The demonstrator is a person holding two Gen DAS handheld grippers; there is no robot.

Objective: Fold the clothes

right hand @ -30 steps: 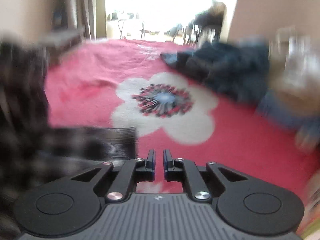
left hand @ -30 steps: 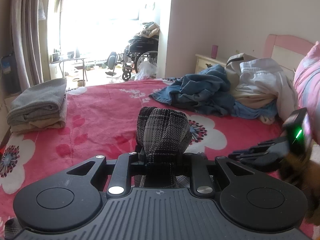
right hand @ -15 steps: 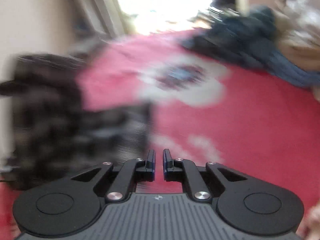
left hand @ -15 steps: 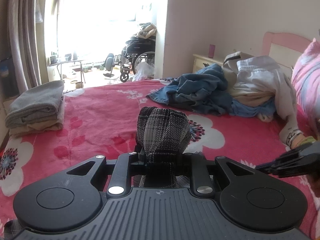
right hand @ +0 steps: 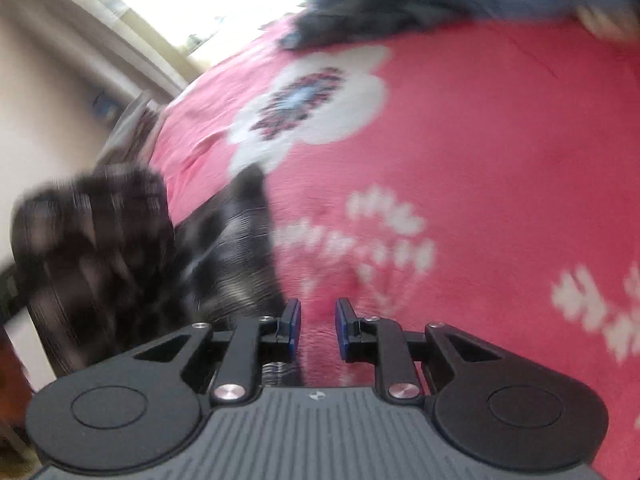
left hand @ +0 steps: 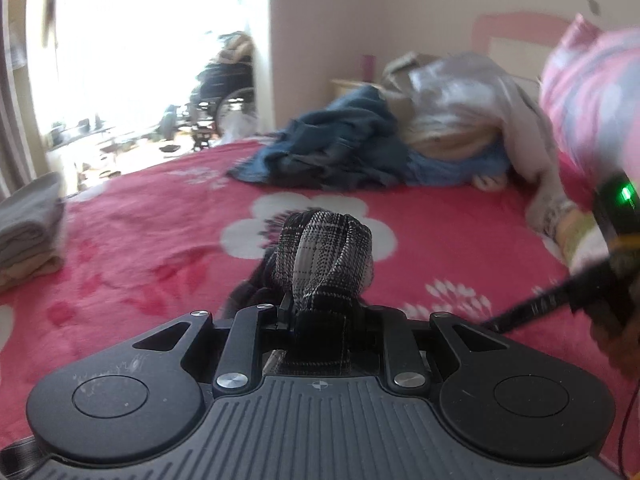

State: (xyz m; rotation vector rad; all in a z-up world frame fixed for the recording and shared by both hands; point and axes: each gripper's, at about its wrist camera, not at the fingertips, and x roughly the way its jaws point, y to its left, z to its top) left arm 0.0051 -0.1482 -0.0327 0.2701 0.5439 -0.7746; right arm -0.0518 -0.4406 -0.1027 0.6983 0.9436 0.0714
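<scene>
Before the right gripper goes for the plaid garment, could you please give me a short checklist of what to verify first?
1. Left gripper clamped on the plaid garment: ok.
2. Right gripper empty, jaws opening, only bedspread between them: ok.
3. Free plaid edge within reach, left of the right gripper: ok.
4. Which corner or hem that edge is: cannot tell, blurred.
5. Unfolded pile clear of the work area: ok.
6. Garment lying flat: not ok, bunched.
</scene>
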